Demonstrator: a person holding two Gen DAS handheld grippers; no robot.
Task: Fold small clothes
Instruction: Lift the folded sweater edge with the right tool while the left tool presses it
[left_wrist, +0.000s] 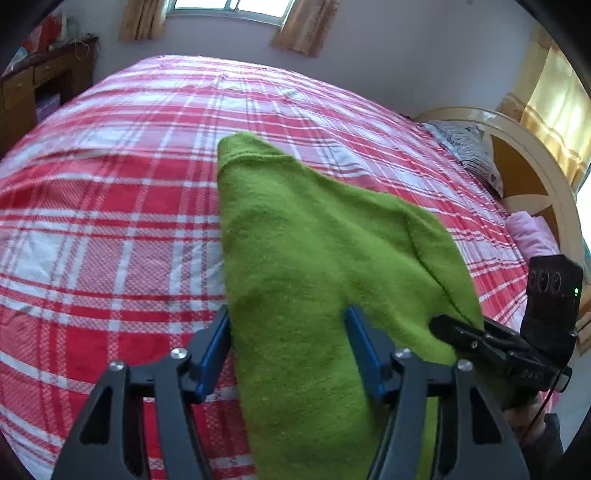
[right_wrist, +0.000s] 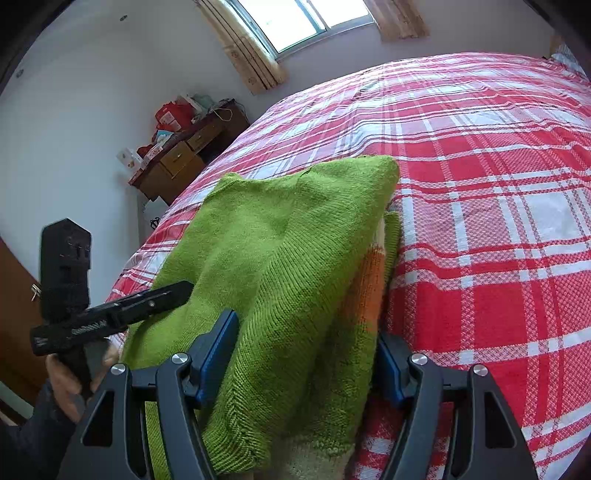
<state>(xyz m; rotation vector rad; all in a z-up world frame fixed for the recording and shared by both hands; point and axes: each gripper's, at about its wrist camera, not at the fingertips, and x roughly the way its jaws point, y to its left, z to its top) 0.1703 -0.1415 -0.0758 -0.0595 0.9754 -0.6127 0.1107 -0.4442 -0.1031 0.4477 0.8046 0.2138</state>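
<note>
A small green knitted sweater lies on the red and white plaid bedspread. In the right wrist view the sweater is folded over itself, with an orange and cream stripe showing underneath. My left gripper is open, its blue fingers on either side of the sweater's near edge. My right gripper is open too, its fingers straddling a thick fold. The right gripper also shows at the sweater's right edge in the left wrist view, and the left gripper at its left edge in the right wrist view.
A wooden desk with boxes and bags stands by the far wall under a curtained window. A curved headboard, a patterned pillow and a pink cloth lie at the bed's right end.
</note>
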